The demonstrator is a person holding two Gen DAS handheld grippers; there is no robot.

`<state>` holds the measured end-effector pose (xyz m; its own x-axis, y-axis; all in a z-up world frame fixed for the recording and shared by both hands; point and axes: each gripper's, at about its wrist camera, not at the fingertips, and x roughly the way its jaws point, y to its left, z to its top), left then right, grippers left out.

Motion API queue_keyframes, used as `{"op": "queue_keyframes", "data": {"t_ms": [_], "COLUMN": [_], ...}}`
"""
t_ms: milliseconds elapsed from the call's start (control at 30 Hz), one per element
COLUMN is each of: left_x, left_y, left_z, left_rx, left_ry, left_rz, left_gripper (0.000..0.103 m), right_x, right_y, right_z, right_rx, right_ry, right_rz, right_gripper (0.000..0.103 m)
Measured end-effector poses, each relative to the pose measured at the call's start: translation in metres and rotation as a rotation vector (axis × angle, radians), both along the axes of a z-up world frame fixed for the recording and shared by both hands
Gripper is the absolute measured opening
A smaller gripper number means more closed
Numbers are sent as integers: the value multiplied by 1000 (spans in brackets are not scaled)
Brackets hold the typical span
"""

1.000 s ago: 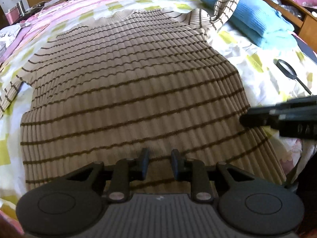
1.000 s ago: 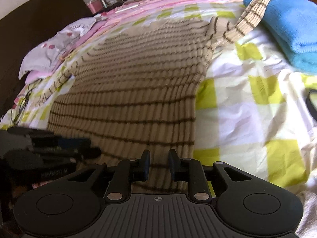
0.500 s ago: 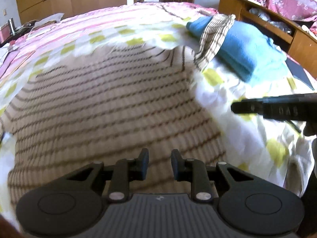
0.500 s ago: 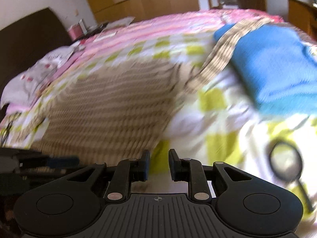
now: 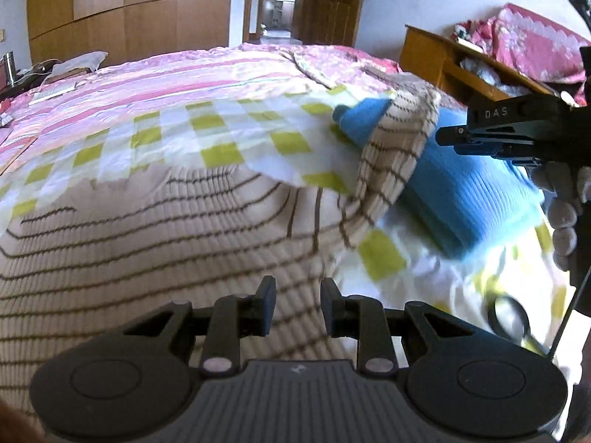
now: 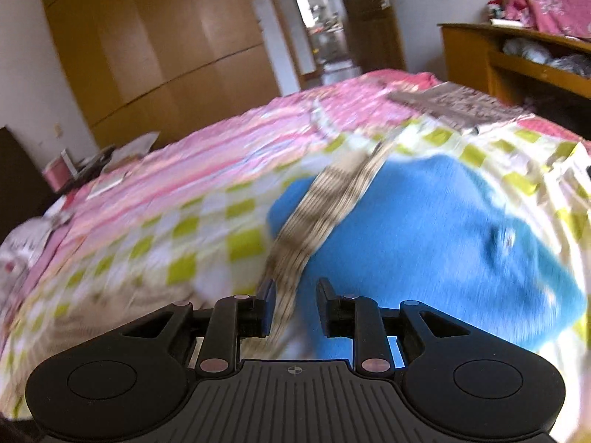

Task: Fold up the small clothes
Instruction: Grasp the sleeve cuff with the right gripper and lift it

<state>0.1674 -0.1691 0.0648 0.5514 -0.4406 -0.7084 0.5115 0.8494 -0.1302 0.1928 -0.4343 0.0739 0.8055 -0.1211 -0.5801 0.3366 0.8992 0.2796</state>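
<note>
A tan sweater with dark stripes lies flat on the bed. Its right sleeve is draped over a folded blue garment. My left gripper is open and empty, hovering above the sweater's right side. My right gripper is open and empty, above the sleeve where it crosses the blue garment. The right gripper also shows in the left wrist view, beyond the sleeve.
The bed has a yellow-checked sheet and a pink striped cover. A magnifying glass lies on the sheet at right. A wooden shelf unit stands right of the bed, wardrobes behind.
Both grippers have risen and moved forward from the sweater's hem toward its shoulder and right sleeve. Both stayed open and empty.
</note>
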Motion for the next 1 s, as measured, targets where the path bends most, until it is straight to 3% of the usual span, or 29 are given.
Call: {"op": "queue_keyframes", "data": {"t_ms": [133,500,533,600,700,1000], "left_x": [15,25,24,21,15,-8], "left_y": [-4,5,8,13,26,85], "left_z": [0,-10,-12,-13,-13,-7], "left_rx": [-29,-45,-47,-47,-46,-64], "left_ry": [-7,-1,5,9,7,-15], "left_rz": [35,69,71,76,89,145], "left_gripper": [39,39,39,39,39,40], "right_x": [26,81,82,81,75,38], "right_y": [-23,-41,-40,-38,-33,8], "right_z": [-3,-17,-19,-20,-16,28], "right_rx": [-5,-29,-31,-43,-22,126], "right_ry": [-6,26,29,26,7,-112], "right_rz": [-65,-147,-150,-156,-150,-111], "right_gripper": [32,32,32,19,10,8]}}
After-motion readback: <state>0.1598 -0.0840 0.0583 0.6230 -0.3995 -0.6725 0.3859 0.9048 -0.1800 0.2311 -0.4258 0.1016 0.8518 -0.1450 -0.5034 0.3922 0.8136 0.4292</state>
